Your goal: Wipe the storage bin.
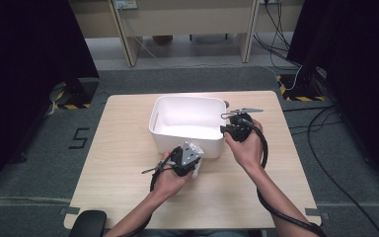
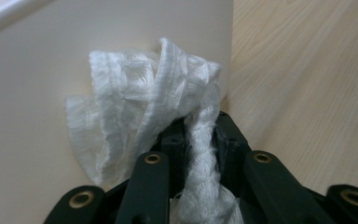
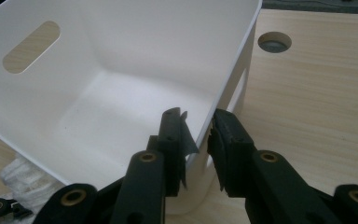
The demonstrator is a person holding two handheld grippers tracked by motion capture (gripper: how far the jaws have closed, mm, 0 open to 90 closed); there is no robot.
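A white plastic bin (image 1: pixel 187 98) stands on the wooden table (image 1: pixel 123 148), and its inside (image 3: pixel 121 56) holds nothing. My left gripper (image 1: pixel 193 157) is at the bin's front wall, shut on a white knitted cloth (image 2: pixel 144 102). The cloth bunches up against that wall, and a strand of it runs down between the jaws of the left gripper (image 2: pixel 198 135). My right gripper (image 1: pixel 229 129) is at the bin's right front corner. In the right gripper view, the right gripper (image 3: pixel 200 135) has one jaw inside and one outside the bin wall, shut on it. The cloth (image 3: pixel 23 175) peeks out below the bin's near rim.
A round cable hole (image 3: pixel 274 42) sits in the tabletop beyond the bin's right side. Bare wood lies left and right of the bin. Wooden desk legs (image 1: pixel 128 39), floor cables (image 1: pixel 325 128) and dark curtains surround the table.
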